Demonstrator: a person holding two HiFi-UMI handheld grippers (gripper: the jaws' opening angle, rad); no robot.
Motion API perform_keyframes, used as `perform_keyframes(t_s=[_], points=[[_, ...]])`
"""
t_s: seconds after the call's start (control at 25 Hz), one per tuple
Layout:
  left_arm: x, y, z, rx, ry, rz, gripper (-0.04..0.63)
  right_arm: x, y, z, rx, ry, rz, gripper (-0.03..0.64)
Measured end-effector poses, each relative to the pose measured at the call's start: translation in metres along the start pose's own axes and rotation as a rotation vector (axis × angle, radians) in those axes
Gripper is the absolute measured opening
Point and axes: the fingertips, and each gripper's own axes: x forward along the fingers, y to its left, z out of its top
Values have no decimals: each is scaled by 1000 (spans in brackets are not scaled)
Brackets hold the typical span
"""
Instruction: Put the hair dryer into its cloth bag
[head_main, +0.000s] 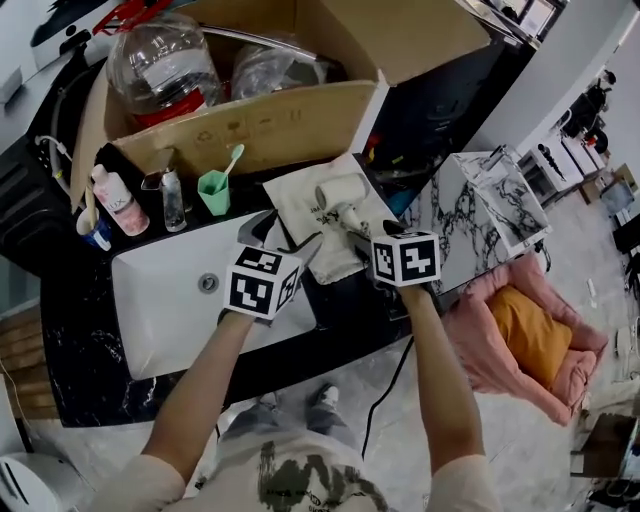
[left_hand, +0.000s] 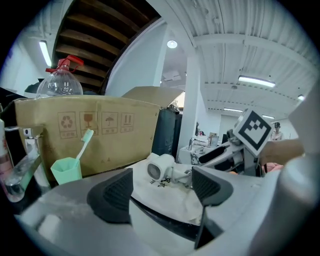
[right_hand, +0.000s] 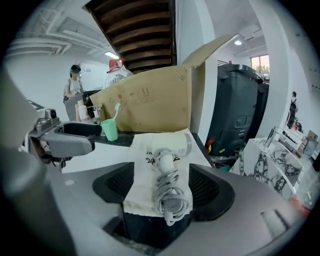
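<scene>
Under the hair dryer (right_hand: 172, 145), cloth bag (right_hand: 141, 176) lies half-hidden.

Our left forearm (head_main: 200, 385) and right forearm (head_main: 440, 370) reach from six o'clock toward twelve, converging. The left gripper (left_hand: 162, 190) holds its fingers (left_hand: 112, 195) apart; the right gripper (right_hand: 162, 187), at its three o'clock, tilts downward, fingers spread wide.
</scene>
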Motion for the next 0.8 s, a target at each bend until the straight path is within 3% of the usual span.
perform_keyframes(t_s=[0.36, 0.8], points=[[13, 11, -3, -30, -2, 77, 370, 47, -13, -16, -45, 155, 45, 344], [14, 11, -15, -47, 19, 134, 370, 83, -20, -27, -7, 240, 61, 344]])
